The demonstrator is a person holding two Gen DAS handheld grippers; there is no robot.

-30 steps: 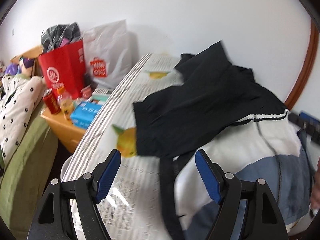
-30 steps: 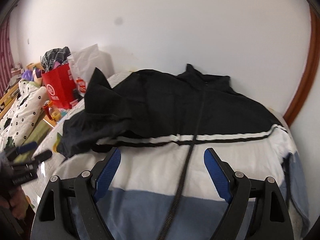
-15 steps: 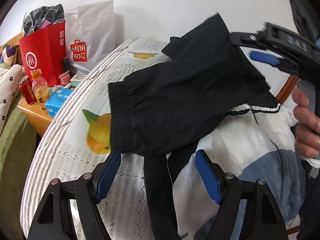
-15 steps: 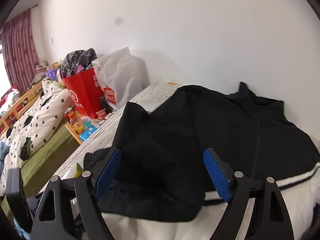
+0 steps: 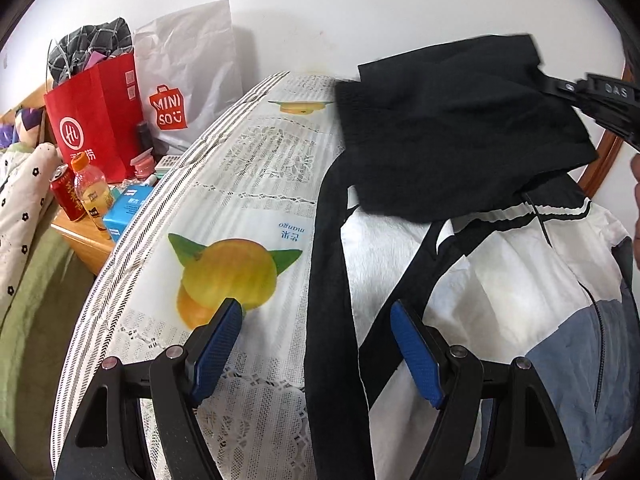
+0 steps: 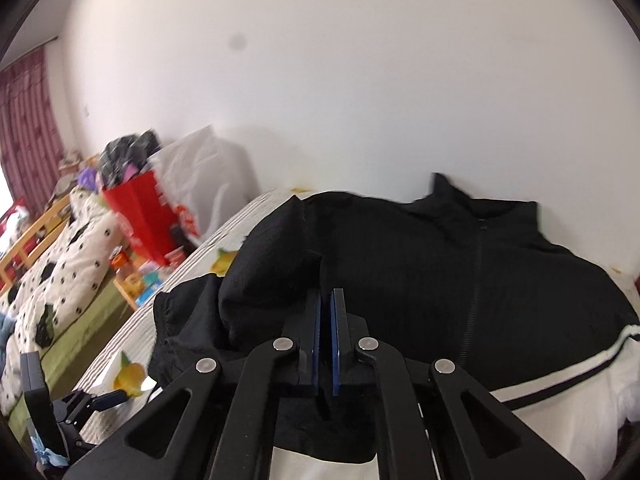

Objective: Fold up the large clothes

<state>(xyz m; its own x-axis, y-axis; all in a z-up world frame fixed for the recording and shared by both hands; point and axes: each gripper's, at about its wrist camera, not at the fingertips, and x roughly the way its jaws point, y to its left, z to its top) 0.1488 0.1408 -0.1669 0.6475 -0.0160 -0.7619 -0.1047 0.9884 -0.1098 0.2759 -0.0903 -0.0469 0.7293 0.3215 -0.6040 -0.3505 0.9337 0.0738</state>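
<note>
Jacket [image 6: 460, 280] lies spread on bed [image 5: 256, 184], black sleeve [image 5: 452, 132] lifted across its chest. Right gripper [image 6: 326, 300] jaws clenched on sleeve fabric; left gripper [image 5: 316, 316] jaws released, nothing btwn them. Risk: thin pinch slips, sleeve drops & bunches, fold goes crooked.

— What is changing on the bed?
— The right claw [image 6: 326, 300], wide a second ago, is closing on the jacket's black sleeve [image 6: 272, 264] and carrying it across the jacket [image 6: 440, 280].
</note>
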